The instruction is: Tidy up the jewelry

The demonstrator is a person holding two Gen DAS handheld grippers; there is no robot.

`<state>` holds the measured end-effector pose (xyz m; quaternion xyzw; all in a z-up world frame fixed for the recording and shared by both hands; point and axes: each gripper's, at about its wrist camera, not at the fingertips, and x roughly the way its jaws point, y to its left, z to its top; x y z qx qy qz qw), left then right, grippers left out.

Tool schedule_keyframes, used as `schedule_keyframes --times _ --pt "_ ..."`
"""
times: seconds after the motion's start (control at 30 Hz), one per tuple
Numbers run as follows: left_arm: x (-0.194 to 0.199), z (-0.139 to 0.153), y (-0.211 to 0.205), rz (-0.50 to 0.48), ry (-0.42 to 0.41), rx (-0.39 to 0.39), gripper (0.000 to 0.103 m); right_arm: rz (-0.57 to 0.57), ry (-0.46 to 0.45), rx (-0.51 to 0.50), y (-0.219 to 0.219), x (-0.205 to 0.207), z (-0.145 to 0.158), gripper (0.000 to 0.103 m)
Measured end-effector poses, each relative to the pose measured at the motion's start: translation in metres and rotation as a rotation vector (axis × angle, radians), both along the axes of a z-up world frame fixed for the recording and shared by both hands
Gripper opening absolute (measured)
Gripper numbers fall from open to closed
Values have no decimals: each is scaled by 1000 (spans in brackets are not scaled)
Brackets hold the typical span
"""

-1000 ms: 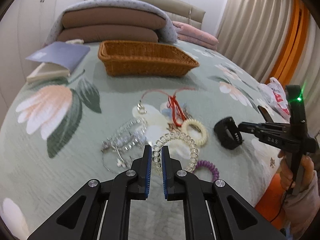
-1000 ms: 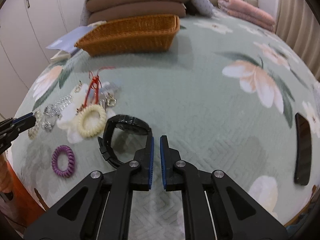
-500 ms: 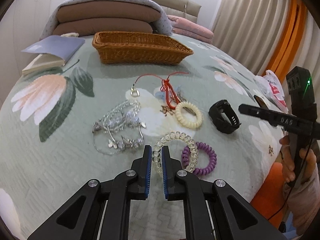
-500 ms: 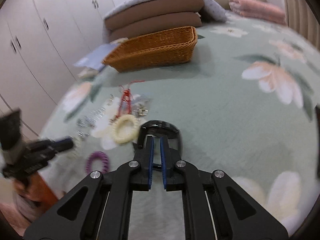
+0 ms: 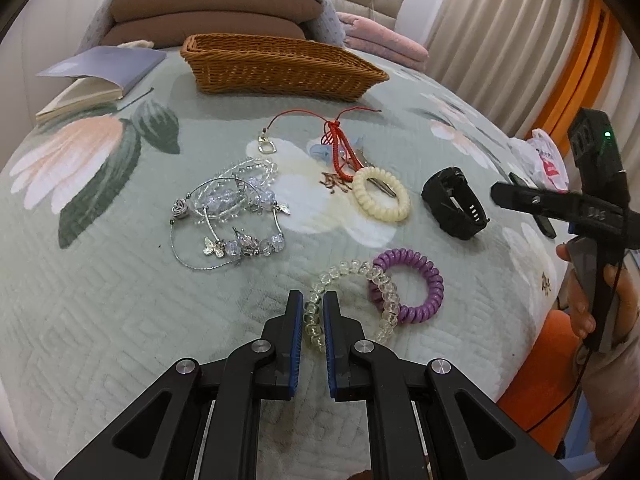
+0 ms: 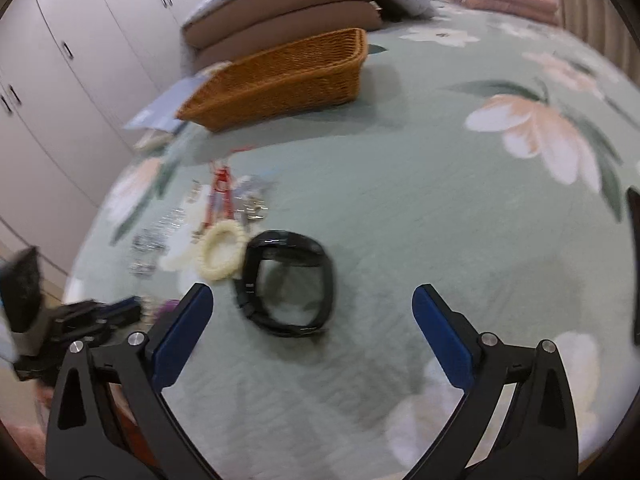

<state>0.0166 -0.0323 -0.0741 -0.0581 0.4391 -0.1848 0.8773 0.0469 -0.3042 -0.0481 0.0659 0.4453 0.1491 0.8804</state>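
Observation:
Jewelry lies scattered on a green floral bedspread. My left gripper [image 5: 313, 300] is shut on a clear spiral hair tie [image 5: 376, 280], which lies against a purple spiral hair tie [image 5: 424, 280]. A cream hair tie [image 5: 380, 194], a red cord [image 5: 340, 152], silver crystal bracelets [image 5: 232, 208] and a black watch band [image 5: 454, 208] lie beyond. My right gripper [image 6: 312, 300] is open wide just in front of the black watch band [image 6: 288, 280], apart from it. A wicker basket [image 5: 280, 64] stands farther back and also shows in the right wrist view [image 6: 280, 80].
A grey book [image 5: 96, 72] lies left of the basket. Brown pillows [image 5: 216, 8] are stacked behind it. White wardrobe doors [image 6: 80, 60] stand to the left. A dark phone [image 6: 634, 260] lies at the right edge. The bed's edge is close below both grippers.
My right gripper has opened wide from shut and turned toward the watch band. My left gripper has drawn the clear hair tie nearer the bed's edge, still shut on it.

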Motion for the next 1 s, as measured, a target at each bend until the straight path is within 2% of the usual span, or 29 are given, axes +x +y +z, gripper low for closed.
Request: schedule_keyframes --times 0.1,0.17,0.2,0.23,0.3,0.4,0.43,0.5,0.63,0.9,1.0 --pt "0 -1 0 4 3 -2 10 -13 18 -77 4 6 -3 95" --pt "-1 -2 -1 6 2 6 10 -20 24 -128 8 10 -4 76" --pt "-1 -1 -3 7 0 15 10 -22 36 -150 10 14 -6 54" --pt "-1 -1 -4 7 -2 22 10 -20 55 -158 13 20 -8 37" --pt "-2 -1 -5 6 -4 33 10 7 86 -161 17 26 -13 33" --pt "-2 -1 -6 9 -5 38 10 45 84 -229 33 32 -16 30" --pt "-2 -1 -7 10 -7 40 10 60 77 -234 38 32 -15 19" --pt "-2 -1 -8 13 -15 42 10 73 71 -239 43 32 -15 10" --pt "-4 2 -11 8 -40 57 9 93 56 -188 42 32 -13 6" --pt "-6 20 -5 11 -96 -8 9 96 -52 -148 41 21 9 6" --pt "-4 30 -2 16 -120 -11 9 88 -93 -134 40 18 20 6"
